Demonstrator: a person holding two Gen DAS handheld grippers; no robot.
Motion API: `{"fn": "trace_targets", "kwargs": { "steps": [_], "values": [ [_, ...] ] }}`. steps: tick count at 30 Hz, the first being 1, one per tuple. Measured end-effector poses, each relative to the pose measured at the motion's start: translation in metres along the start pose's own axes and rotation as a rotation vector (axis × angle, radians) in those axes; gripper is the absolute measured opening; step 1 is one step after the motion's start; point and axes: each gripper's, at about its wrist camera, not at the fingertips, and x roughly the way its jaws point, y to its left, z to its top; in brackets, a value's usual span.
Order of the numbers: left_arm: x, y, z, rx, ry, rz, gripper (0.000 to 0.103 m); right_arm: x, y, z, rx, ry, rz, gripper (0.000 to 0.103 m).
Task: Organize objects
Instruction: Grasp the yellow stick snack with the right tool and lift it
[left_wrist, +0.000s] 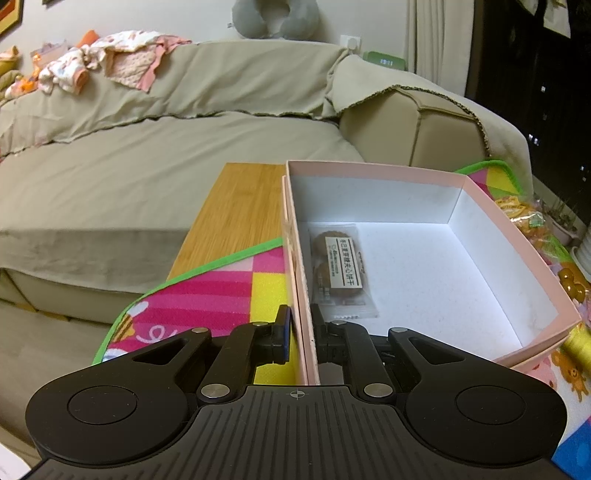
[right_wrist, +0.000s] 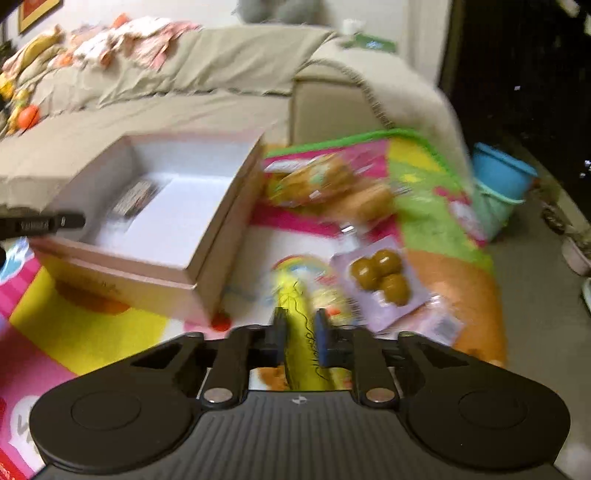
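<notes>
A pink box (left_wrist: 517, 236) with a white inside stands open on the colourful play mat (left_wrist: 221, 291). One clear packet of biscuits (left_wrist: 341, 273) lies in it at the left. My left gripper (left_wrist: 300, 332) is shut on the box's left wall. In the right wrist view the box (right_wrist: 207, 254) sits at the left. My right gripper (right_wrist: 300, 332) is shut on a yellow-green packet (right_wrist: 299, 332), just right of the box's near corner. The view is blurred.
On the mat (right_wrist: 443, 177) right of the box lie a purple packet of brown balls (right_wrist: 380, 277) and orange snack bags (right_wrist: 332, 184). A beige sofa (left_wrist: 147, 166) and a wooden board (left_wrist: 236, 206) lie behind. A blue bucket (right_wrist: 498, 173) stands at the right.
</notes>
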Motion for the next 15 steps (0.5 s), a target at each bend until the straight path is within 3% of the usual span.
{"fn": "trace_targets", "kwargs": {
  "steps": [7,9,13,15],
  "values": [
    [-0.001,0.002,0.000,-0.008,-0.001,-0.008,0.012,-0.050,-0.011,-0.001,0.022,-0.041,0.003,0.002],
    [-0.001,0.003,0.000,-0.012,-0.001,-0.012,0.012,-0.048,-0.005,-0.004,-0.007,-0.034,0.015,0.003],
    [-0.001,0.003,0.000,-0.011,0.001,-0.011,0.012,-0.023,0.011,-0.010,-0.061,0.019,0.058,0.022],
    [-0.001,0.004,0.000,-0.010,0.002,-0.011,0.012,-0.006,0.020,-0.014,-0.087,0.049,0.066,0.022]
  ]
}}
